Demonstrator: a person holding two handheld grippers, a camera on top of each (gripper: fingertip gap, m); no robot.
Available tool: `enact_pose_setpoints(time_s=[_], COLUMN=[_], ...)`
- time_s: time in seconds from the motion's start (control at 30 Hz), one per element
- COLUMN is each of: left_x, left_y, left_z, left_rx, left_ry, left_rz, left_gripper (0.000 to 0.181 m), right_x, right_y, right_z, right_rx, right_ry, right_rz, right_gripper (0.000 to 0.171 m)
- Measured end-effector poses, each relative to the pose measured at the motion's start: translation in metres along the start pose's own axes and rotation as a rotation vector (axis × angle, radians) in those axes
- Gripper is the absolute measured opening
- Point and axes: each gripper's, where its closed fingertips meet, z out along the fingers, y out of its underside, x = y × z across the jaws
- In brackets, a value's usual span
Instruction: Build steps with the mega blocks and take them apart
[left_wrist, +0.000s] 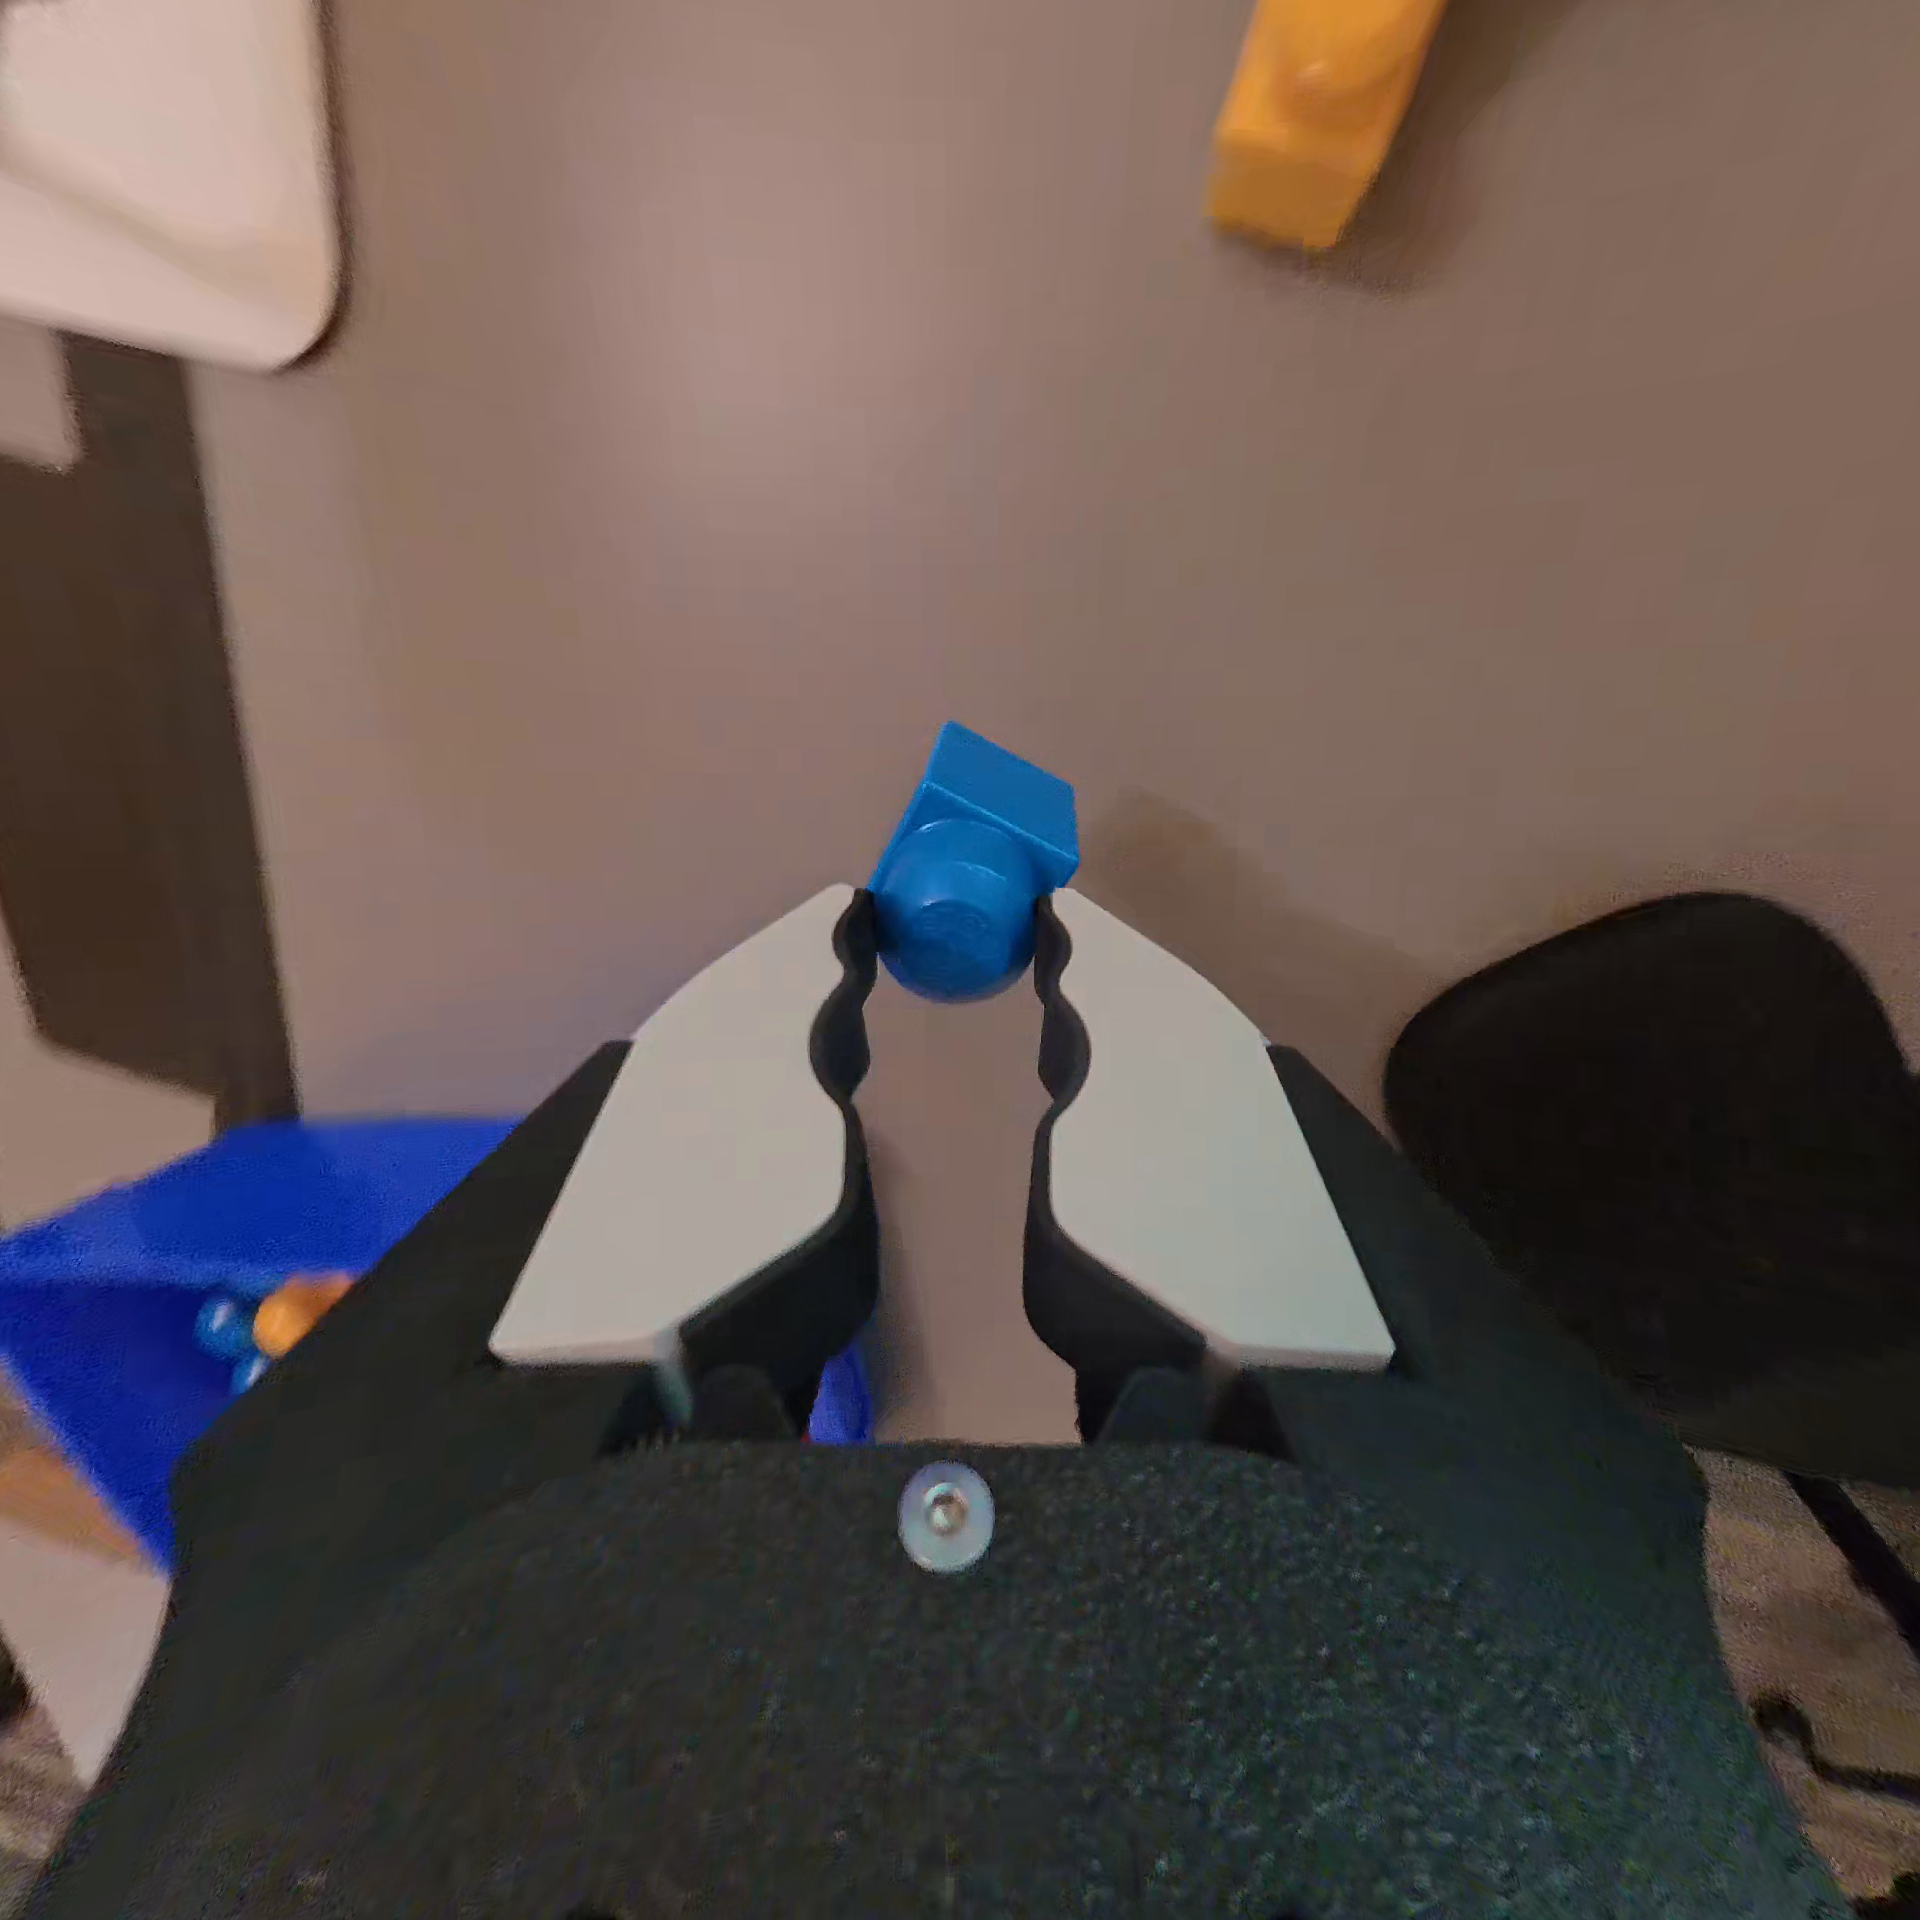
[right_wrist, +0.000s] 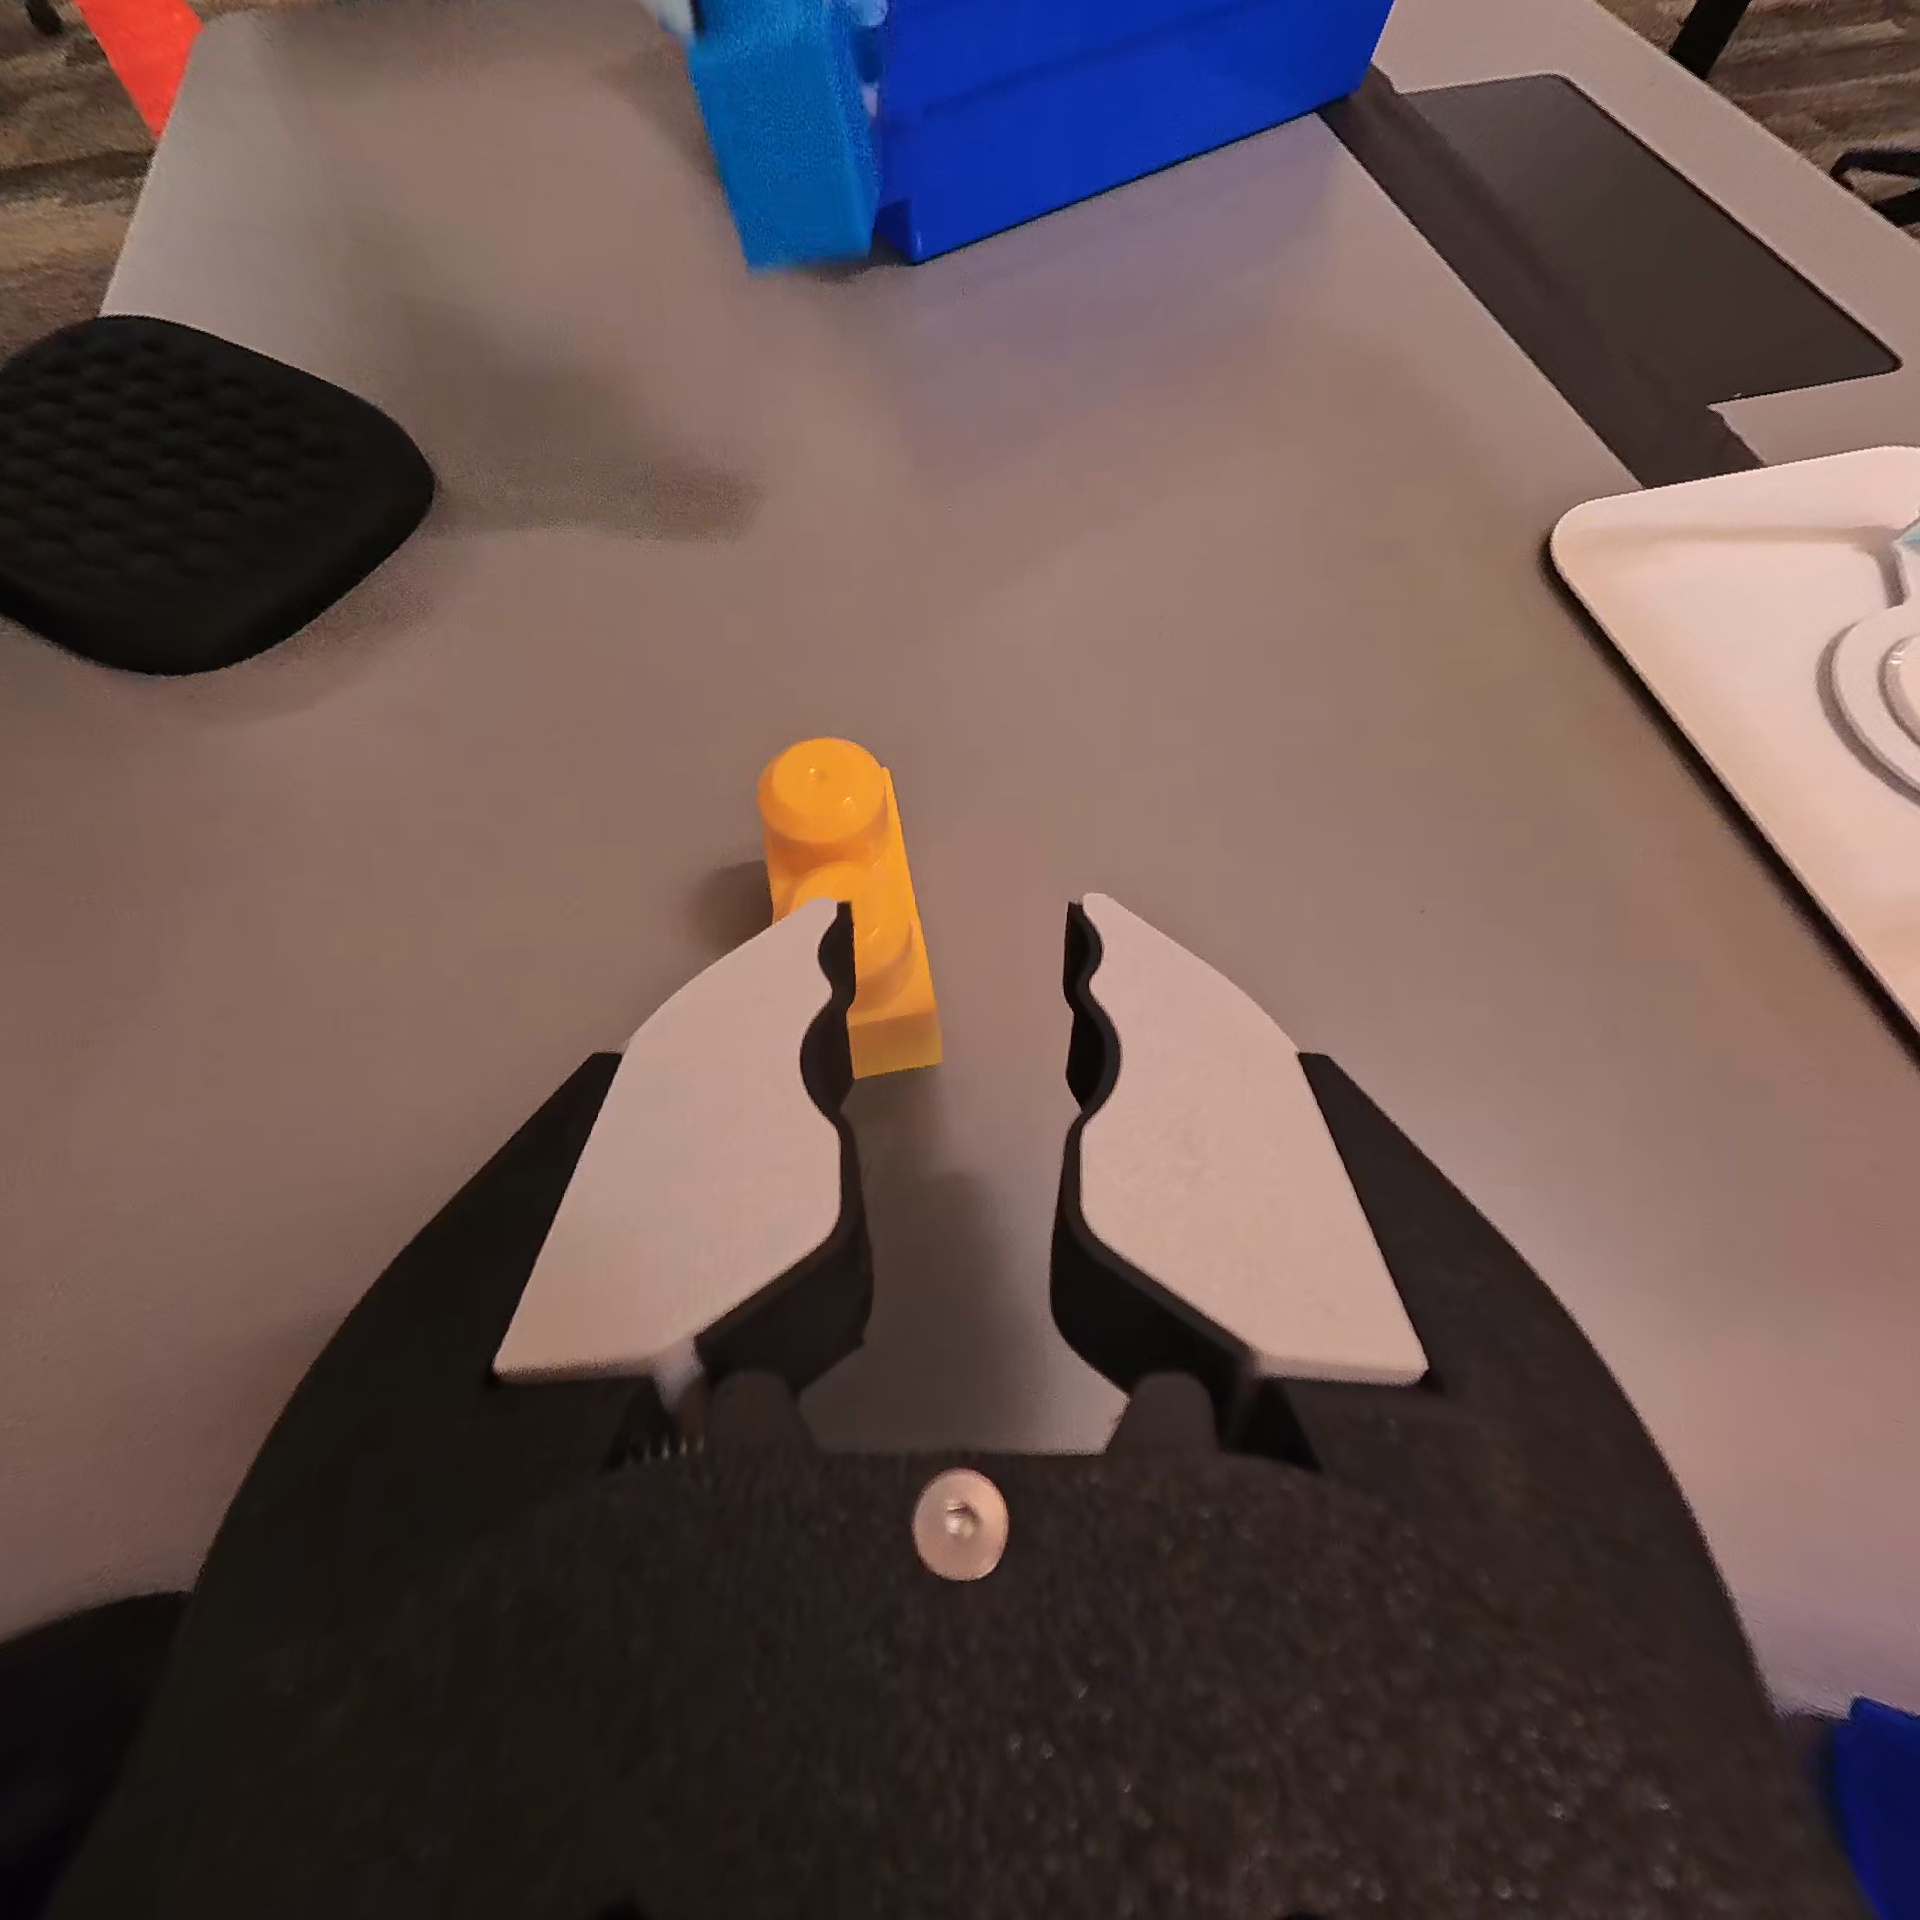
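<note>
My left gripper (left_wrist: 954, 914) is shut on a small blue mega block (left_wrist: 982, 821), pinching its round stud and holding it above the grey table (left_wrist: 1039, 468). A yellow two-stud block (left_wrist: 1314, 135) lies on the table ahead to the right. In the right wrist view the same yellow block (right_wrist: 831, 821) lies on the table, its near end partly hidden behind my left fingertip. My right gripper (right_wrist: 961, 914) is open and empty, with the block just left of the gap. A blurred lighter blue block (right_wrist: 779, 135) shows at the far edge.
A blue bin (right_wrist: 1122, 114) stands at the table's far side and holds several blocks in the left wrist view (left_wrist: 187, 1299). A white tray (right_wrist: 1725, 623) lies at the right. A black chair seat (right_wrist: 177, 488) sits beside the table. A dark panel (right_wrist: 1610, 229) is set in the table. The tips of one gripper are about 20 cm away from the tips of the other.
</note>
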Motion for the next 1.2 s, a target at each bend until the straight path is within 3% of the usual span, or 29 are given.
enact_pose_setpoints(time_s=[0.23, 0.43, 0.6, 0.73, 0.93, 1.2], left_x=[0.038, 0.042, 0.043, 0.046, 0.062, 0.079], left_y=[-0.054, -0.056, -0.060, -0.061, -0.095, -0.140], left_z=[0.059, 0.082, 0.084, 0.078, 0.061, 0.094], left_rx=[0.012, -0.028, 0.021, 0.055, 0.243, 0.200], left_ry=[0.126, 0.118, 0.115, 0.116, 0.156, 0.169], left_rz=[0.063, 0.066, 0.039, 0.057, 0.090, 0.219], left_gripper=[0.030, 0.030, 0.030, 0.046, 0.051, 0.054], right_x=[-0.006, -0.004, -0.004, -0.003, 0.002, 0.010], right_y=[0.004, 0.006, 0.007, 0.006, 0.007, 0.015], right_z=[-0.002, -0.001, -0.001, -0.002, -0.004, -0.014], right_rx=[-0.023, -0.033, -0.034, -0.028, -0.019, -0.026], right_ry=[-0.033, -0.026, -0.023, -0.016, -0.003, 0.010], right_rz=[-0.009, -0.003, 0.000, -0.002, 0.018, 0.048], right_gripper=[0.040, 0.041, 0.041, 0.041, 0.040, 0.037])
